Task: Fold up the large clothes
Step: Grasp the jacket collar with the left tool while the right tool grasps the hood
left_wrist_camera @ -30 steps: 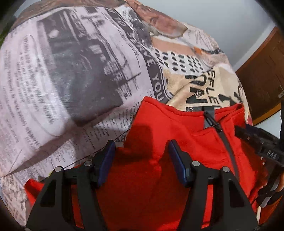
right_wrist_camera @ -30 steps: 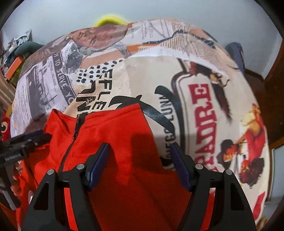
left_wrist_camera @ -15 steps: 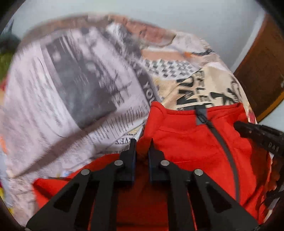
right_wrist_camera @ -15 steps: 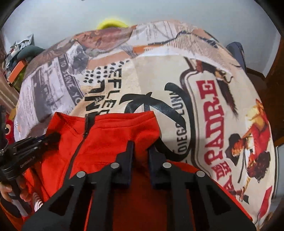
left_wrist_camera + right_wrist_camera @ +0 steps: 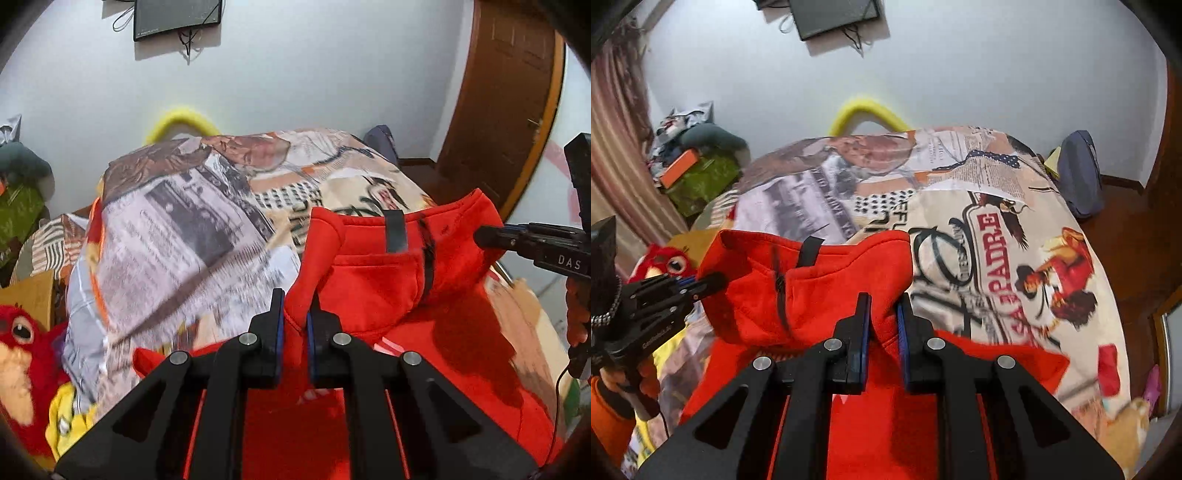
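Note:
A red zip jacket (image 5: 373,284) (image 5: 820,288) hangs lifted above a bed with a newspaper-print cover (image 5: 177,236) (image 5: 990,236). My left gripper (image 5: 294,299) is shut on the jacket's left shoulder near the collar, red cloth pinched between its blue pads. My right gripper (image 5: 883,301) is shut on the opposite shoulder. The collar with its grey loop (image 5: 394,230) and dark zip sags between the two grips. Each gripper shows in the other's view: the right gripper (image 5: 484,236) at the right edge, the left gripper (image 5: 714,282) at the left. The jacket's lower part drapes below, behind the jaws.
A red plush toy (image 5: 22,343) (image 5: 670,262) and clutter lie left of the bed. A yellow curved object (image 5: 866,110) stands behind it against the white wall with a black screen (image 5: 177,16). A brown door (image 5: 509,96) stands right, a blue bag (image 5: 1078,173) on the floor.
Both grippers closed on the jacket's shoulders, then rose and pulled back, lifting its top edge off the bed. More of the wall and room shows now.

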A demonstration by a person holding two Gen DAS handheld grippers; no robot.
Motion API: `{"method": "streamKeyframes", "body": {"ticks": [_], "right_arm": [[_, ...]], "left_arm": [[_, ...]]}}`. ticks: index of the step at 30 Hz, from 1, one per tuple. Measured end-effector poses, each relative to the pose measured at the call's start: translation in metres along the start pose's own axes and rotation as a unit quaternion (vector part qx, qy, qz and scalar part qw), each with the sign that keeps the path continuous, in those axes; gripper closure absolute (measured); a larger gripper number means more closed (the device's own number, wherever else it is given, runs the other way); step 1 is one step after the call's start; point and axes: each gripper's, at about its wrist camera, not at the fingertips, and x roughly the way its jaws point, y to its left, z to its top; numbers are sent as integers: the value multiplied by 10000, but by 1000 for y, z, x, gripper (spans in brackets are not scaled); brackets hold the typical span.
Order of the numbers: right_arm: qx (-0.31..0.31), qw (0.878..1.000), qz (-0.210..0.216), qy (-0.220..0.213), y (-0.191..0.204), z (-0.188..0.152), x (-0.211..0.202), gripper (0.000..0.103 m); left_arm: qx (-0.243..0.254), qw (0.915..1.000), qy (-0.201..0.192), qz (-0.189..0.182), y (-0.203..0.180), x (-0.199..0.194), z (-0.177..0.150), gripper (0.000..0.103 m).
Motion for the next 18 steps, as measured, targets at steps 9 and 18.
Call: {"method": "streamKeyframes", "body": {"ticks": [9, 18], "right_arm": [[98, 9981, 117, 591, 14, -94, -16, 91], [67, 9947, -88, 1022, 23, -161, -15, 90]], "left_arm": [[-168, 9985, 506, -88, -23, -23, -89, 94], [-320, 9926, 1161, 153, -35, -18, -165, 89]]}}
